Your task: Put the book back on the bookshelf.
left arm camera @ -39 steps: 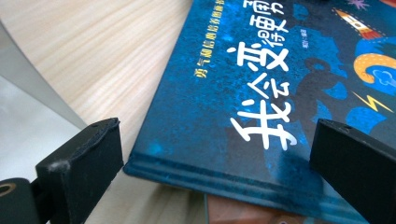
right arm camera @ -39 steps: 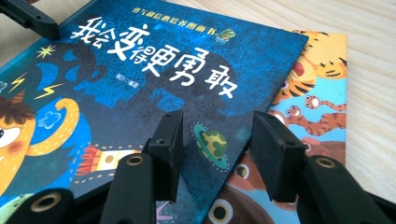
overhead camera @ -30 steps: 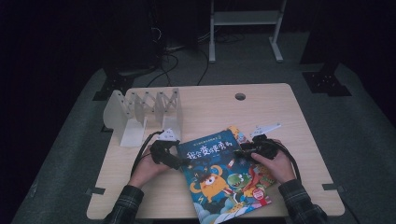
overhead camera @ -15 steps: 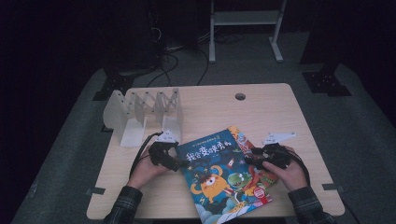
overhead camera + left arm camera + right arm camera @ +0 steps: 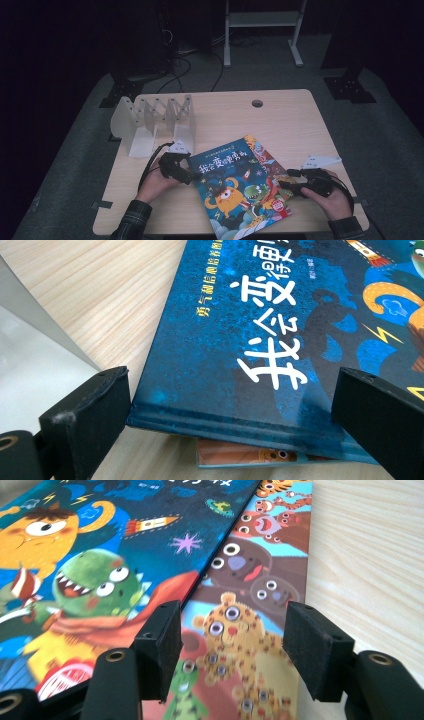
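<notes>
A blue picture book (image 5: 232, 197) with cartoon monsters lies on a second book (image 5: 274, 167), whose animal-face cover shows as a strip along its right side. My left gripper (image 5: 190, 173) is at the blue book's left edge, held by a hand. Its jaws (image 5: 231, 380) stand wide apart, with the blue book (image 5: 260, 340) edge between them and the lower book (image 5: 240, 456) peeking out beneath. My right gripper (image 5: 286, 183) is at the books' right edge. Its jaws (image 5: 232, 612) have just been opening and hover over the lower book (image 5: 250, 600), beside the blue book (image 5: 100, 555), gripping nothing.
A white folding book rack (image 5: 150, 122) stands at the table's back left, close behind my left hand; its panel (image 5: 30, 355) shows beside the left jaw. The wooden table (image 5: 285, 125) has a small round hole (image 5: 257, 103) near its far edge.
My right gripper has slid to the right and toward the near edge along the books' right side, with its jaws wider apart. The left gripper and both books have stayed put.
</notes>
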A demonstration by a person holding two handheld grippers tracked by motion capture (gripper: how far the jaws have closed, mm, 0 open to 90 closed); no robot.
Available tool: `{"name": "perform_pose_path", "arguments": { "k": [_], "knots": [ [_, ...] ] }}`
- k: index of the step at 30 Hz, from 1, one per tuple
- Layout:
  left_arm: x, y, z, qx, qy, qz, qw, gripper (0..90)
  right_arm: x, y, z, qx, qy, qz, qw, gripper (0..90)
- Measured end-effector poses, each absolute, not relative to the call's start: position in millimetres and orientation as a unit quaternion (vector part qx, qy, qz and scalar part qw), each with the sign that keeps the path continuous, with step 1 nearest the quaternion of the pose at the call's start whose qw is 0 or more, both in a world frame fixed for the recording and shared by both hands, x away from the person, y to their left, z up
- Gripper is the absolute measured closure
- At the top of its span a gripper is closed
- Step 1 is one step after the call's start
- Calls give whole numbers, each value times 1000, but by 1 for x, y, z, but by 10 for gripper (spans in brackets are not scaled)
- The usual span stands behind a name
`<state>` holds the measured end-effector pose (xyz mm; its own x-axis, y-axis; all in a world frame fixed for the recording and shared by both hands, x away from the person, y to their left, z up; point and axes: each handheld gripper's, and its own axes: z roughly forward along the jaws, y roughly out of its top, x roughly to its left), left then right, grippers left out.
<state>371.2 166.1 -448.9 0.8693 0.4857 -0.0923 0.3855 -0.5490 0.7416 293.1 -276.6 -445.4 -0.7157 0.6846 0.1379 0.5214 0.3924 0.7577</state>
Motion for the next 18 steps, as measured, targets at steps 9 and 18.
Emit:
{"name": "perform_pose_path", "arguments": {
  "k": [9,18],
  "knots": [
    [367,168,-448,881,246,63,399,20,270,-288,-445,359,830,415,101,377],
    [358,171,-447,882,247,64,396,20,258,-293,-447,359,832,410,104,376]
  ]
}}
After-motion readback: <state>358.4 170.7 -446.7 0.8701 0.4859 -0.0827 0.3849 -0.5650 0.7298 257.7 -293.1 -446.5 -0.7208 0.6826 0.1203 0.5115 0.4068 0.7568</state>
